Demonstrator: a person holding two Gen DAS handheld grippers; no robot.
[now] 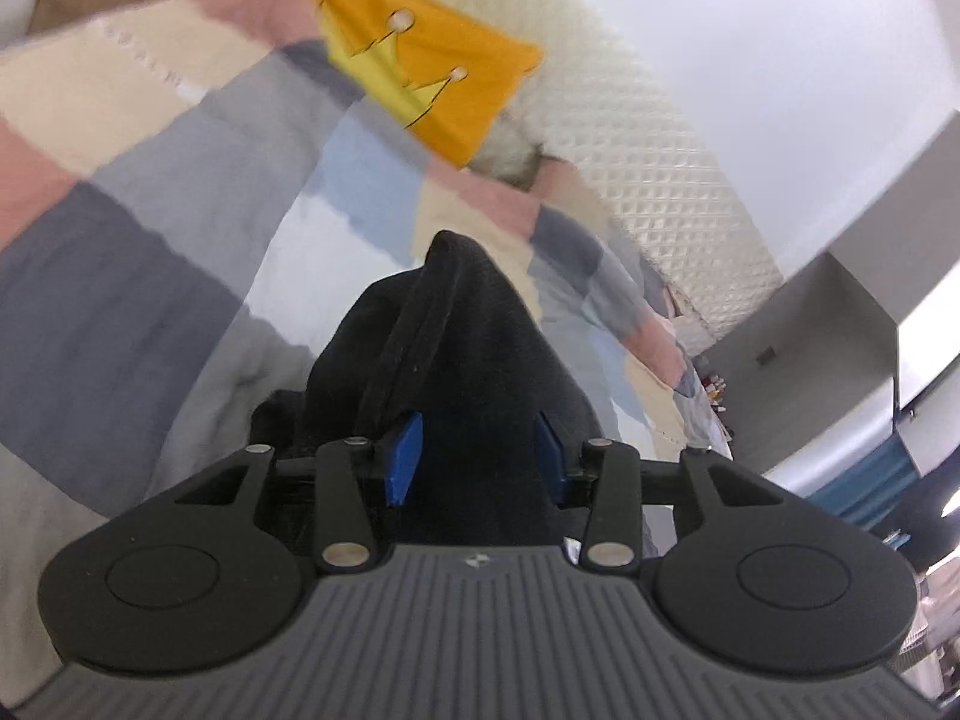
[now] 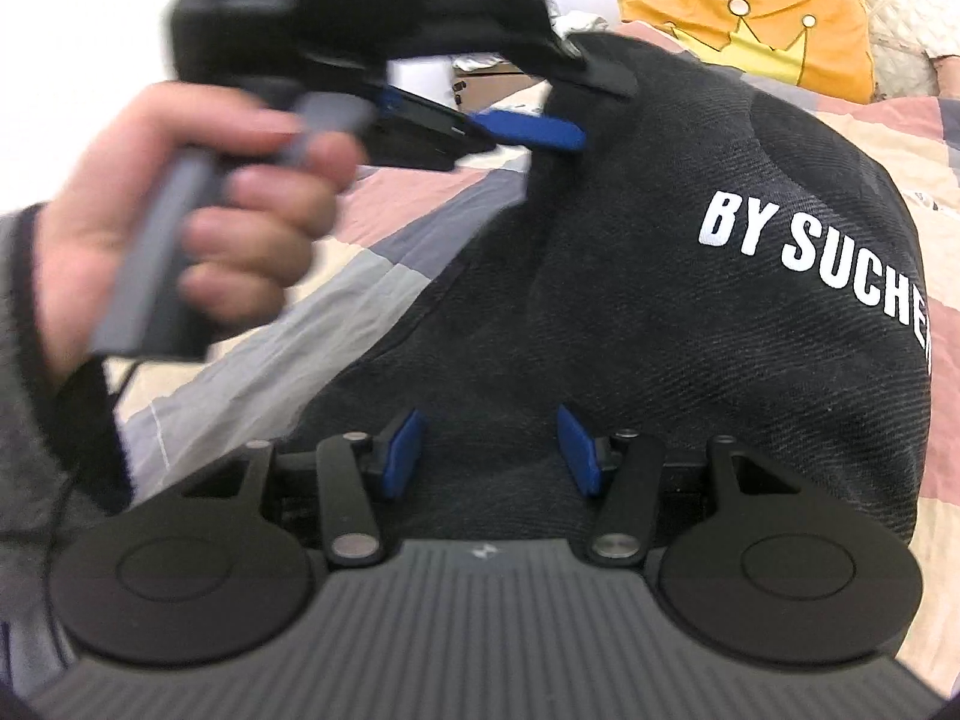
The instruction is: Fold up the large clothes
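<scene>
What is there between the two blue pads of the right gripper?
Black garment fabric fills the gap between the blue pads of the right gripper; the right wrist view shows it. Whether the pads press it is unclear.

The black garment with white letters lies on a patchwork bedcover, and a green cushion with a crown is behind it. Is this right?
Not quite: the cushion is orange, as the right wrist view shows. The black garment with white letters does lie on the patchwork bedcover.
</scene>
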